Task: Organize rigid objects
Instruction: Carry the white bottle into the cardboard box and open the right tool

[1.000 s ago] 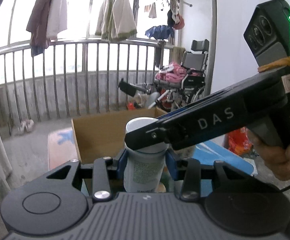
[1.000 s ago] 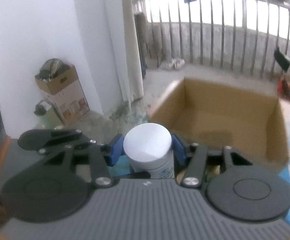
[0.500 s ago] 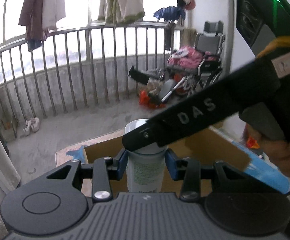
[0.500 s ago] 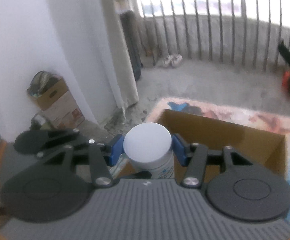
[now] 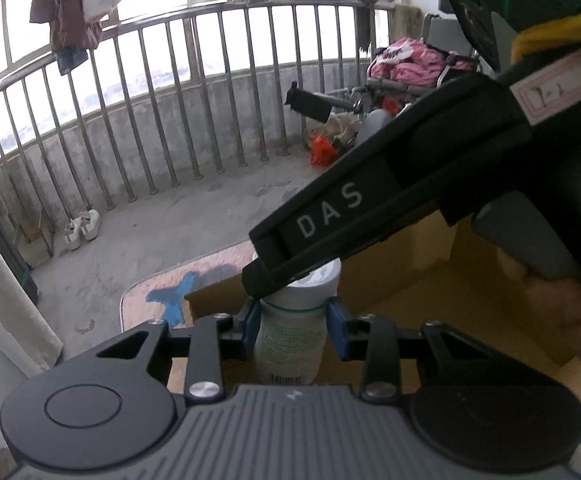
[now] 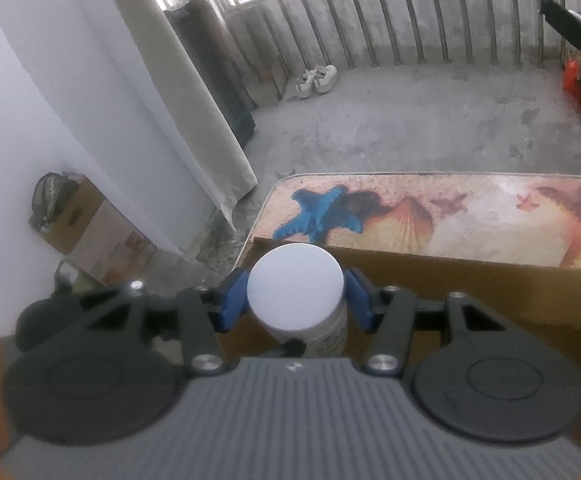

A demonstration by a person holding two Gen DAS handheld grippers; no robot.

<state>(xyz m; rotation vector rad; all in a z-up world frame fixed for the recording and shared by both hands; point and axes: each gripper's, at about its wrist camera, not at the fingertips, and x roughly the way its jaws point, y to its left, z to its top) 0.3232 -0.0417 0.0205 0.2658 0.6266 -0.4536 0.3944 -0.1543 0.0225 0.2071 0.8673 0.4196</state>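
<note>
Blue-padded jaws of both our grippers clamp one white plastic bottle (image 5: 290, 340): the left gripper (image 5: 290, 330) grips its labelled body, the right gripper (image 6: 295, 300) its white cap. Just beyond and below waits the open brown cardboard box (image 6: 470, 280), on a shell-printed mat (image 6: 450, 216). We judge the bottle not yet placed; lowering and releasing remain.

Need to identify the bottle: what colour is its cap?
White cap, plain and unmarked; clearest in the right wrist view.
</note>
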